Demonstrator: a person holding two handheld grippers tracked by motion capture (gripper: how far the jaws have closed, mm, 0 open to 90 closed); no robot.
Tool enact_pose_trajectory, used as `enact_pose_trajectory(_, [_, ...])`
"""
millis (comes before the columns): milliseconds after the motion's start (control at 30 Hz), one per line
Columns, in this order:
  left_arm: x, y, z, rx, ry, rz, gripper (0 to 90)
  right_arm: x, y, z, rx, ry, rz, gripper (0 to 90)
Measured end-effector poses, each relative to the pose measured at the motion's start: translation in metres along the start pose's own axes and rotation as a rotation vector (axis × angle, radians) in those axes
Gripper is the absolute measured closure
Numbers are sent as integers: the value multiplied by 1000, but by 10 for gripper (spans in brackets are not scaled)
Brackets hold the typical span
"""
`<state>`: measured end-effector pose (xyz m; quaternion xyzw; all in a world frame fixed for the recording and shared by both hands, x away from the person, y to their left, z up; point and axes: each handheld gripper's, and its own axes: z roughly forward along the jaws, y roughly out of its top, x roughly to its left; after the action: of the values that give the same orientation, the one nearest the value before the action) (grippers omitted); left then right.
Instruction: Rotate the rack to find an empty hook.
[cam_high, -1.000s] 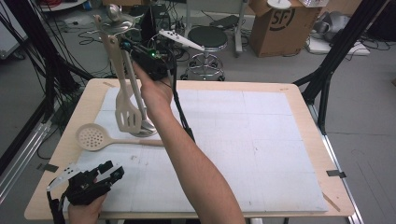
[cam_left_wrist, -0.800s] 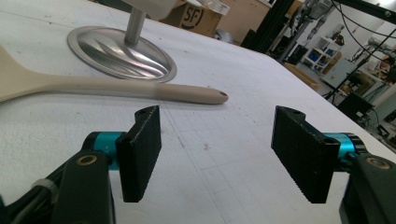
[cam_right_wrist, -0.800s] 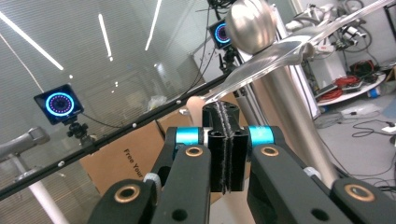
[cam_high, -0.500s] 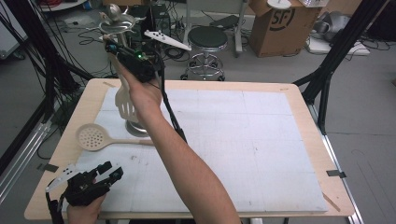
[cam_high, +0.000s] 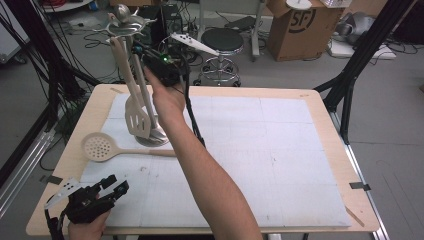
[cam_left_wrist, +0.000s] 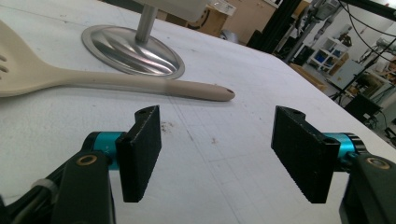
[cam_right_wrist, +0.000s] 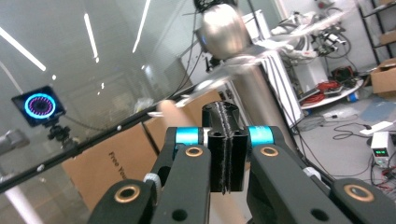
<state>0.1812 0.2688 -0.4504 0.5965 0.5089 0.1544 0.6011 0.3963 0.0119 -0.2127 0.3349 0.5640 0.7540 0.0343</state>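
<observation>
Hanging beige slotted spatula (handle up); right claw together, left claw apart.

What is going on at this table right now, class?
A person is working with two hand-held grippers at a utensil stand. The right gripper, jaws shut, is raised beside the top of the stand, where a slotted spatula hangs along the pole. Whether the jaws pinch the spatula's handle is hard to tell. A beige skimmer spoon lies flat on the white mat next to the stand's base. The left gripper rests near the table's front edge, jaws open and holding nothing.
</observation>
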Motion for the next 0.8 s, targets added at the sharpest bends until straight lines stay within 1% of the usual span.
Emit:
enact_pose_trajectory(33, [0, 0, -1, 1, 1, 4, 338, -4, 0, -2, -5, -9, 6, 900])
enact_pose_trajectory(100, [0, 0, -2, -4, 5, -2, 338, -11, 2, -6, -14, -28, 15, 900])
enact_pose_trajectory(133, [1, 0, -3, -1, 7, 3, 338, -13, 4, -7, -19, -36, 4, 900])
enact_pose_trajectory(167, [1, -1, -4, -2, 9, 0, 338, -14, 6, -8, -39, -44, -7, 900])
enact_pose_trajectory(233, [1, -1, -5, 0, 11, 3, 339, -15, 11, -12, -64, -45, -16, 900])
enact_pose_trajectory(333, [2, -2, -7, 0, 15, -1, 338, -18, 14, -15, -76, -44, -12, 900])
enact_pose_trajectory(367, [2, -2, -7, 2, 15, 2, 339, -19, 15, -16, -76, -40, -13, 900])
enact_pose_trajectory(400, [2, -2, -8, 4, 15, 0, 339, -19, 16, -16, -85, -34, -24, 900])
enact_pose_trajectory(467, [3, -3, -9, 2, 20, -1, 339, -16, 19, -15, -80, -35, -60, 900])
enact_pose_trajectory(500, [3, -3, -10, 1, 22, -3, 339, -15, 20, -15, -77, -34, -68, 900])
enact_pose_trajectory(667, [3, -3, -9, 2, 24, -5, 339, -10, 21, -9, -70, -14, -68, 900])
enact_pose_trajectory(767, [3, -3, -9, 2, 23, -4, 339, -8, 19, -8, -56, -9, -58, 900])
enact_pose_trajectory(800, [3, -3, -9, 2, 23, -5, 338, -7, 18, -8, -61, -7, -53, 900])
